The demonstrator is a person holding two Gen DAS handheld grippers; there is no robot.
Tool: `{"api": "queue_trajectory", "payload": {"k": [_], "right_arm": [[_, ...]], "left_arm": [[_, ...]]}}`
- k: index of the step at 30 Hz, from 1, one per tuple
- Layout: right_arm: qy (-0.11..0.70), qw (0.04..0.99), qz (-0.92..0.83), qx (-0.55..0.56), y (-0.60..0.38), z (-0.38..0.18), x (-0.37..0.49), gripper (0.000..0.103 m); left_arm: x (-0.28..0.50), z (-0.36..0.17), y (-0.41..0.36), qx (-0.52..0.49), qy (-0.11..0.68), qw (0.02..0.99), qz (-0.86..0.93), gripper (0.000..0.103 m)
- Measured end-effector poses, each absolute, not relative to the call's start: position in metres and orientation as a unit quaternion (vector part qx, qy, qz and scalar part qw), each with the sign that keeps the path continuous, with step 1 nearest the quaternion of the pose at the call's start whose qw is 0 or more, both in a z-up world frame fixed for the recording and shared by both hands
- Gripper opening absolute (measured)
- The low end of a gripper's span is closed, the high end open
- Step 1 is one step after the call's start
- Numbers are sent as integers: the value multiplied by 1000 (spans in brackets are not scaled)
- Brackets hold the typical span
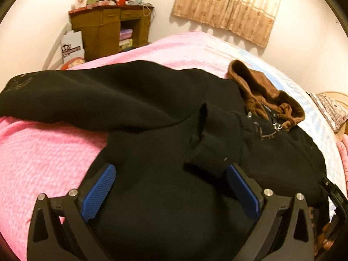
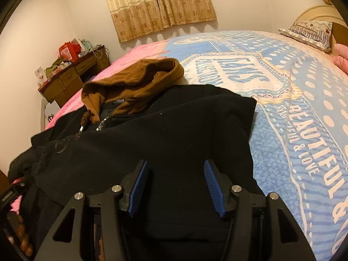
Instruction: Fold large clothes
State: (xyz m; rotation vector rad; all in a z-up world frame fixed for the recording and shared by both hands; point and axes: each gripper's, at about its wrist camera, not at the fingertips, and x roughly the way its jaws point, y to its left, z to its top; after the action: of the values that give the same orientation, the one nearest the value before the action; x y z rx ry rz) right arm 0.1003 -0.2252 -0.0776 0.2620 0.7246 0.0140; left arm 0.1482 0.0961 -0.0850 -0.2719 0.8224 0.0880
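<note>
Black hooded jacket [image 1: 152,108] lies spread on the bed [image 1: 43,152], brown hood [image 1: 261,91] toward the far side, zipper [image 2: 101,126] part open at the collar. One sleeve [image 1: 76,95] stretches left across the pink blanket. The other sleeve is folded in over the chest, cuff [image 1: 206,152] pointing at me.

My left gripper [image 1: 171,187] is spread wide, angled down over the jacket body. The cuff sits just beside the right blue pad [image 1: 243,193]; whether it actually touches I can't tell from this angle. Nothing clamped.

My right gripper [image 2: 176,187] is about half open, blue pads [image 2: 138,187] either side of black fabric near the lower edge, jaws not pressing it as far as I can see. Jacket's right edge lies on the blue printed quilt [image 2: 304,130].

Pillow [image 2: 308,32] at the headboard end, wooden desk [image 1: 108,30] and curtain [image 2: 158,4] by the far wall.
</note>
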Motion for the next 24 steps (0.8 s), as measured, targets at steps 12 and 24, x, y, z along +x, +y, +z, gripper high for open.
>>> {"api": "queue_trajectory", "payload": {"k": [12,24], "right_arm": [[353,927,-23,128,-234,-85,72,58],[346,928,-11,135,-239,-87,66,63]], "left_arm": [[150,-88,87,-117,396,909,54,82],[73,-28,349,-250,286,886,265,103]]}}
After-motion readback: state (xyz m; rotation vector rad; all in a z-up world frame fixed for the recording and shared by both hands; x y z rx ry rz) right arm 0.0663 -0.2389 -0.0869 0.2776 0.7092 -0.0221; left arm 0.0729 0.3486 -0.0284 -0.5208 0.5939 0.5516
